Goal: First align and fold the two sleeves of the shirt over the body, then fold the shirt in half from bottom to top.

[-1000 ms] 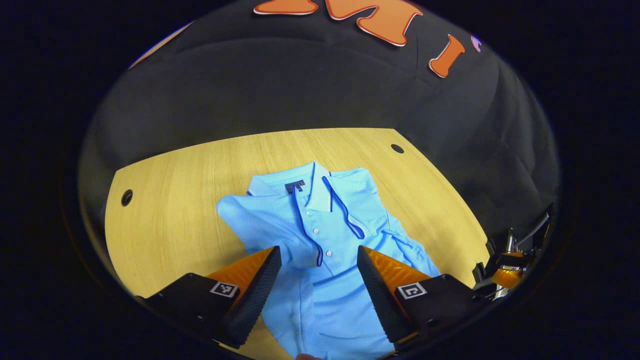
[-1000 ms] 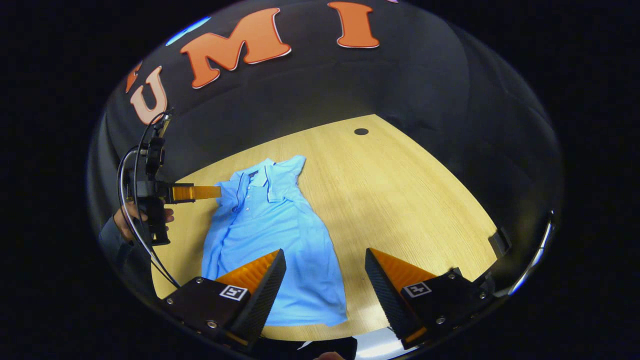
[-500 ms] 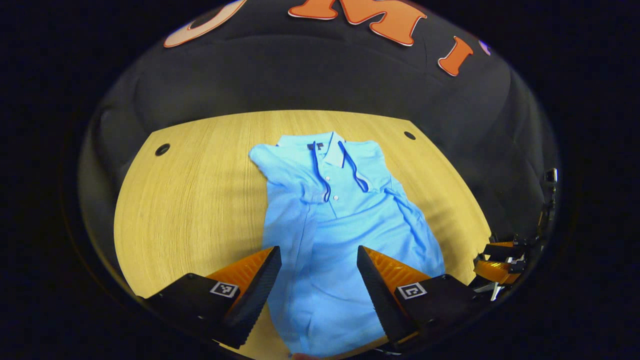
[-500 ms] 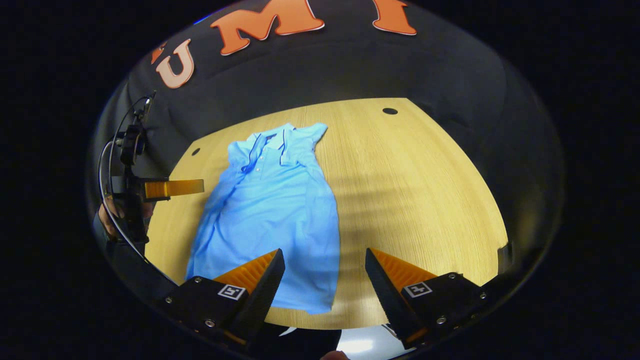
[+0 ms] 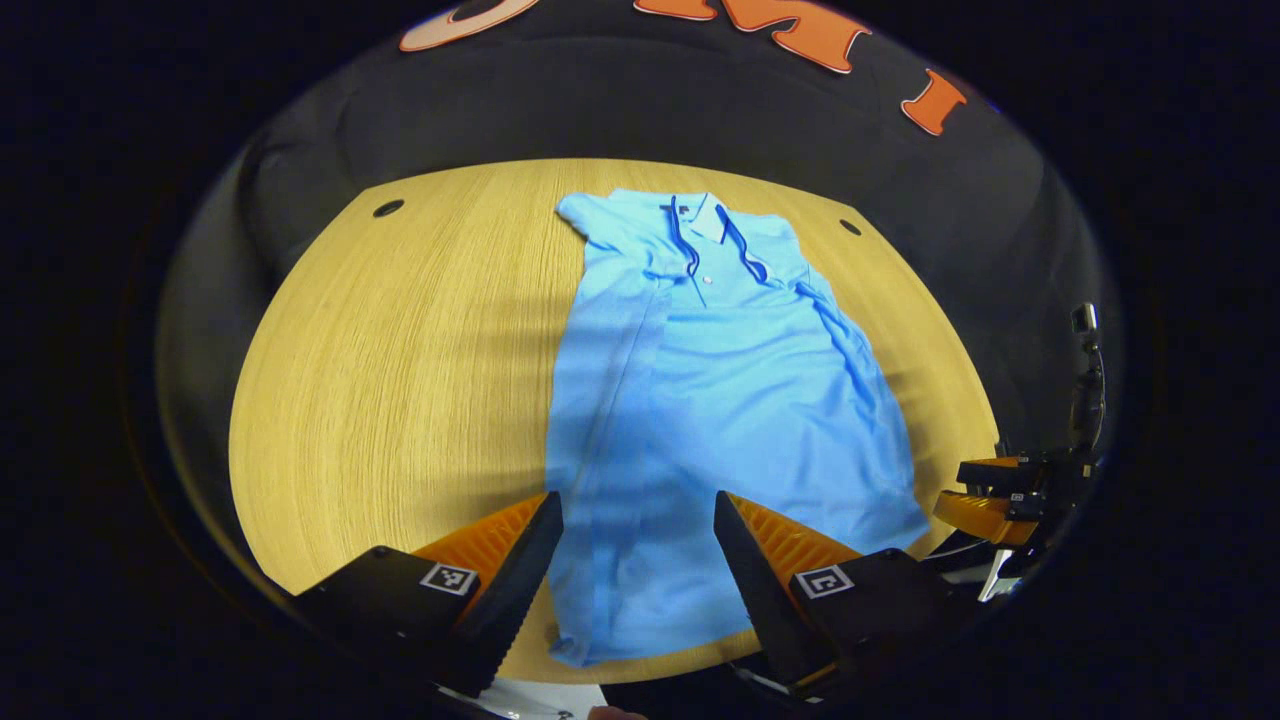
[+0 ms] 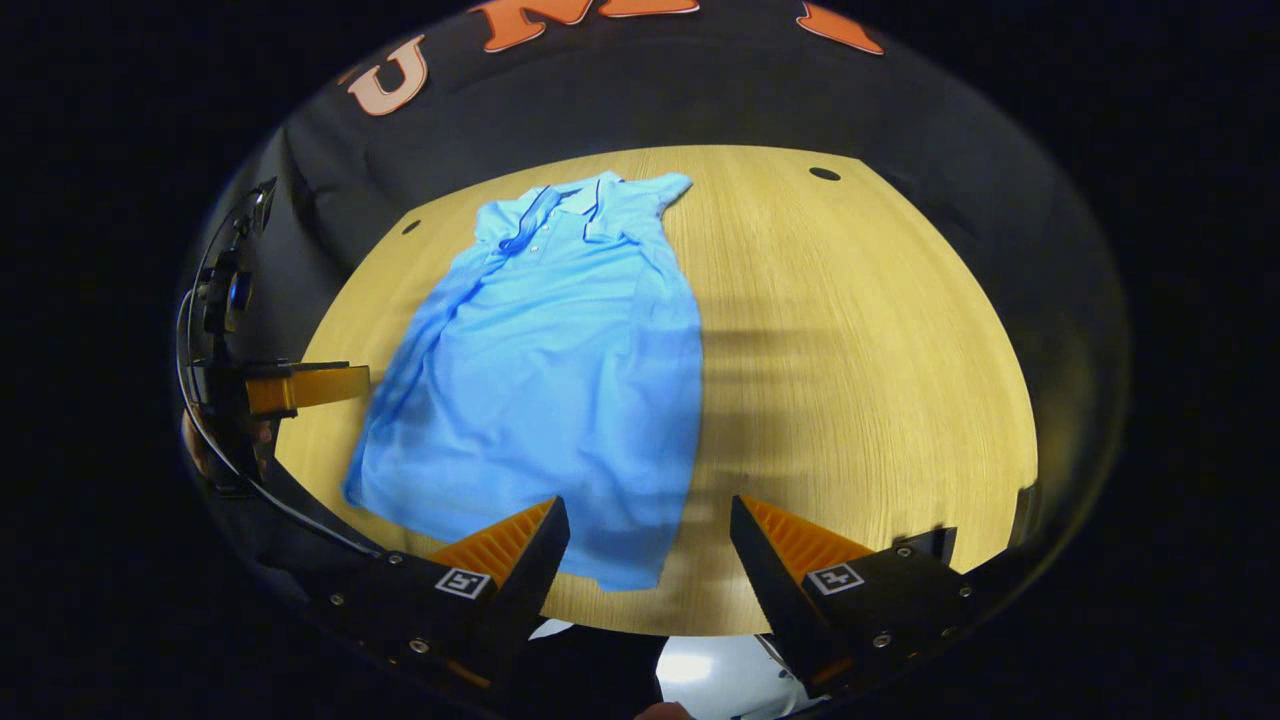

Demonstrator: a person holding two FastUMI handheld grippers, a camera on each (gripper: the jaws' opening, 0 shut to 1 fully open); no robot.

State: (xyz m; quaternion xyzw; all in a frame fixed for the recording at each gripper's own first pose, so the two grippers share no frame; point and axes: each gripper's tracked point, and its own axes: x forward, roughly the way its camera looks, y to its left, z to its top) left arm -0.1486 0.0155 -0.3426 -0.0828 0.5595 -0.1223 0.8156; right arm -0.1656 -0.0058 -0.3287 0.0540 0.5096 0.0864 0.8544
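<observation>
Blue shirt (image 5: 700, 400), flat on wooden worktop (image 5: 400, 350), collar far, hem near, both sleeves folded over body | left tool (image 5: 635, 560) and right tool (image 6: 648, 560): wide open, empty, above hem | step, judged: bottom-to-top fold | advice: pinch both hem corners evenly, lift together, lay hem level at collar.

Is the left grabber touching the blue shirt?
Apart. In the right gripper view, the left gripper hangs beside the shirt, bare table between them.
</observation>
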